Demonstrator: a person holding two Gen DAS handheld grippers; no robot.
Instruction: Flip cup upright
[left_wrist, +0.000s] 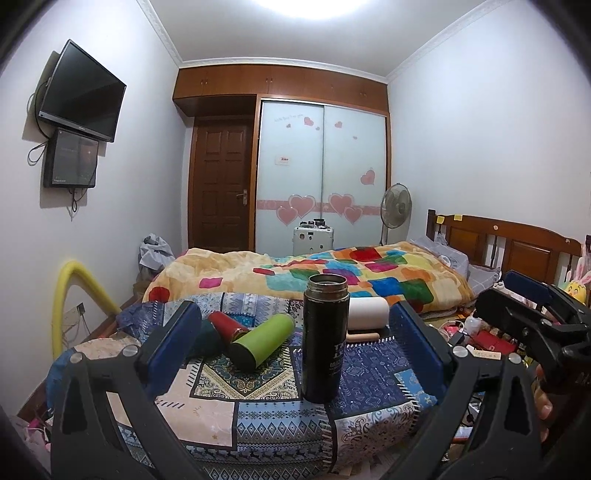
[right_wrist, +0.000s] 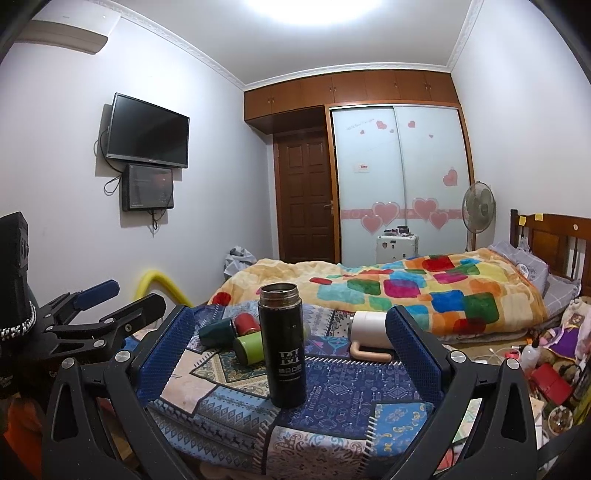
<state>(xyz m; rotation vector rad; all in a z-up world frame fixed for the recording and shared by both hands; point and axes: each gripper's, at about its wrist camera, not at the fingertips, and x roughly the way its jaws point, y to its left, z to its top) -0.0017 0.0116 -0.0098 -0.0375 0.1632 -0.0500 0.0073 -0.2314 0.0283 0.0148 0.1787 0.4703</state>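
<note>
A tall black flask cup (left_wrist: 325, 339) stands upright, mouth up, on a patterned cloth (left_wrist: 258, 413); it also shows in the right wrist view (right_wrist: 283, 343). My left gripper (left_wrist: 295, 343) is open, its blue pads on either side of the cup with clear gaps. My right gripper (right_wrist: 291, 350) is open too, pads wide of the cup. Behind it lie a green cup (left_wrist: 262, 341), a red cup (left_wrist: 227, 325), a dark teal cup (right_wrist: 216, 332) and a white mug (left_wrist: 369, 314) with a tan handle, all on their sides.
The cloth covers a raised surface at the foot of a bed with a colourful blanket (left_wrist: 332, 277). The right gripper shows at the right of the left wrist view (left_wrist: 535, 317). Clutter (right_wrist: 546, 373) lies on the floor to the right. A yellow foam tube (left_wrist: 70, 295) stands left.
</note>
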